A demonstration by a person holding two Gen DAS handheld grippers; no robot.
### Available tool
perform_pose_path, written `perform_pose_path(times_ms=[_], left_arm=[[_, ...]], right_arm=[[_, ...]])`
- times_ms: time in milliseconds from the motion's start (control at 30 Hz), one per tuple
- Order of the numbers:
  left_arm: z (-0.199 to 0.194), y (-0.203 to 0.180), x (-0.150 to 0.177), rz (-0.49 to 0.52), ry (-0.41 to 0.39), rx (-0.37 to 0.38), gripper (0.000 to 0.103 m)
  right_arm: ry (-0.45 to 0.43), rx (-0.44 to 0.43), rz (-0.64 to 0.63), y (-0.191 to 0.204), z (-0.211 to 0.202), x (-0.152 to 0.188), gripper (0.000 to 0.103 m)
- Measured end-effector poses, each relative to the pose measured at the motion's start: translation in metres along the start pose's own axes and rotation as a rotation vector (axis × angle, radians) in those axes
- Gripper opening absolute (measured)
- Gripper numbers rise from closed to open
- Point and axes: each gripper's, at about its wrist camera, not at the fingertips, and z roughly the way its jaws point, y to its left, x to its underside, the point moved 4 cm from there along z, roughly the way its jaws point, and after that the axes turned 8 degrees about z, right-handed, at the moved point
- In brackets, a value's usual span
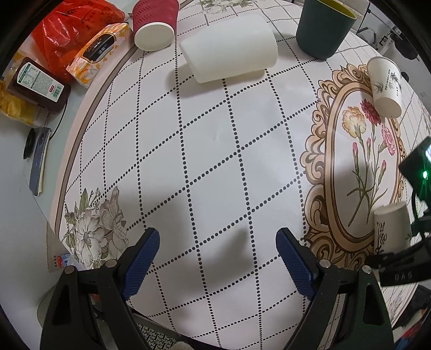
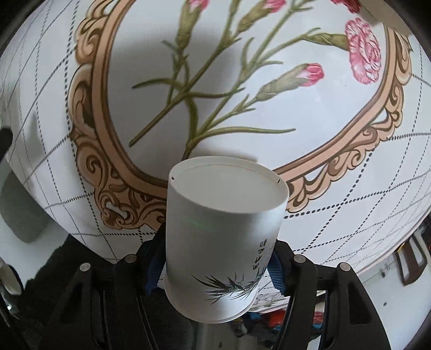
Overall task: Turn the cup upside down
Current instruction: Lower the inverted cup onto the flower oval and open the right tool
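A white paper cup [image 2: 223,237] with a bamboo print is held between my right gripper's [image 2: 215,265] blue pads, its flat base pointing away from the camera toward the table and its rim toward me. The same cup shows in the left wrist view [image 1: 392,228] at the right edge, above the oval flower frame of the tablecloth. My left gripper [image 1: 216,258] is open and empty, hovering over the dotted-grid tablecloth [image 1: 215,150].
A second white paper cup [image 1: 385,87] stands upside down on the oval frame. A white cup [image 1: 229,58] lies on its side at the back. A dark green cup [image 1: 324,27] and a red paper cup [image 1: 156,24] are behind. Tissue pack [image 1: 98,53], bottle [image 1: 37,84] and phone [image 1: 37,158] sit left.
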Motion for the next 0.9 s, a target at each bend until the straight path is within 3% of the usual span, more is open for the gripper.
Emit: perform_pose_path(times_ms=[67, 533, 600, 633, 667, 900], left_arm=[[-0.001, -0.002, 0.002, 0.003, -0.001, 0.0, 0.088], [-0.007, -0.018, 0.014, 0.023, -0.003, -0.005, 0.088], [-0.008, -0.022, 0.016, 0.029, -0.004, -0.006, 0.088], [-0.009, -0.023, 0.016, 0.033, -0.005, -0.008, 0.088], [-0.01, -0.024, 0.016, 0.035, -0.006, -0.008, 0.088], [-0.016, -0.038, 0.018, 0.052, -0.003, 0.003, 0.088]], right_arm=[[-0.012, 0.002, 0.007, -0.007, -0.007, -0.006, 0.072], [-0.072, 0.007, 0.039, -0.026, -0.044, -0.042, 0.075], [-0.085, 0.011, 0.038, -0.031, -0.048, -0.045, 0.07], [-0.095, 0.013, 0.041, -0.033, -0.05, -0.045, 0.062], [-0.103, 0.008, 0.043, -0.032, -0.056, -0.042, 0.062], [-0.272, -0.034, 0.068, -0.046, -0.091, -0.031, 0.062]])
